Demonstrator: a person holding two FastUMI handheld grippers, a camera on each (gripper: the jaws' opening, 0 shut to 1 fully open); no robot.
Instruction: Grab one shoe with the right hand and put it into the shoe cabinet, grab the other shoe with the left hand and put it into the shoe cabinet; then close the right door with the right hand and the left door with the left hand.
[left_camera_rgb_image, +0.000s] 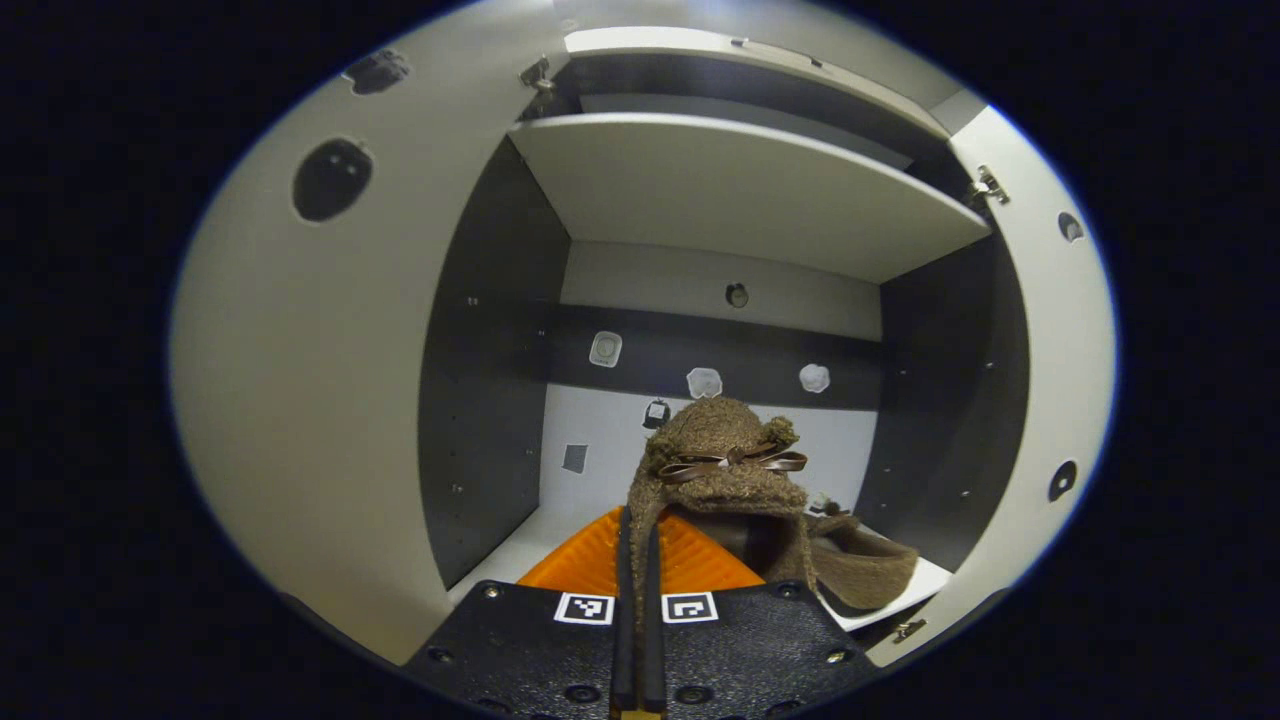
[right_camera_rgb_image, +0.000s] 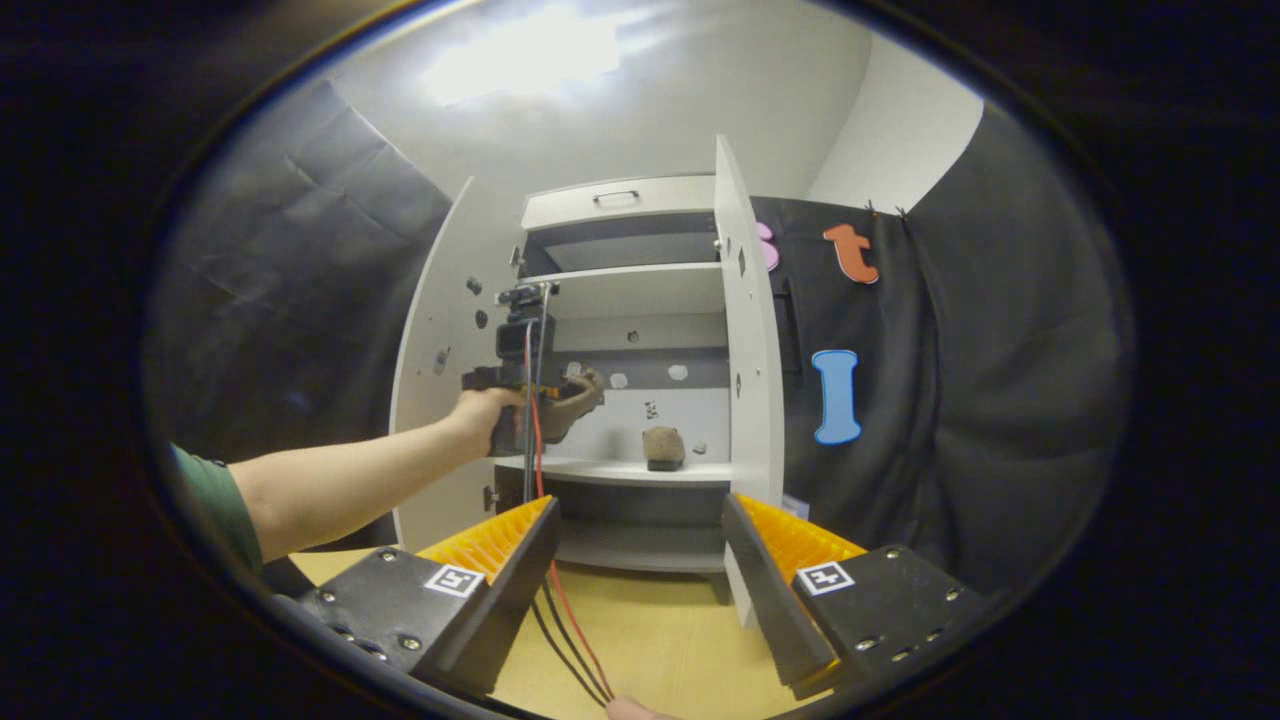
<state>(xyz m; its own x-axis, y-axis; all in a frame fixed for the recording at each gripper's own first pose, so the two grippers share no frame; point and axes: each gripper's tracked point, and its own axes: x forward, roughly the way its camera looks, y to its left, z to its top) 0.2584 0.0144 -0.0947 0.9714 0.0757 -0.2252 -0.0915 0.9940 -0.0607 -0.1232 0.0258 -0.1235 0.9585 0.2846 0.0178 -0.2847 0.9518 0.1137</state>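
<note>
My left gripper (left_camera_rgb_image: 638, 535) is shut on the rim of a brown fuzzy shoe (left_camera_rgb_image: 725, 470) with a small bow, held up in the open shoe cabinet's middle compartment. A second brown shoe (left_camera_rgb_image: 865, 570) lies on the white shelf (left_camera_rgb_image: 545, 525) at the front right. In the right gripper view, a hand holds the left gripper (right_camera_rgb_image: 520, 375) with its shoe (right_camera_rgb_image: 578, 395) above the shelf (right_camera_rgb_image: 610, 468), left of the second shoe (right_camera_rgb_image: 663, 448). My right gripper (right_camera_rgb_image: 640, 570) stands open over the wooden table, well back from the cabinet, with nothing between its fingers.
Both white cabinet doors stand open: the left door (right_camera_rgb_image: 435, 400) and the right door (right_camera_rgb_image: 745, 350). An upper shelf (left_camera_rgb_image: 740, 190) spans the compartment above the shoe. Red and black cables (right_camera_rgb_image: 560, 620) run across the wooden table (right_camera_rgb_image: 660, 640). A bare forearm (right_camera_rgb_image: 350, 480) reaches in from the left.
</note>
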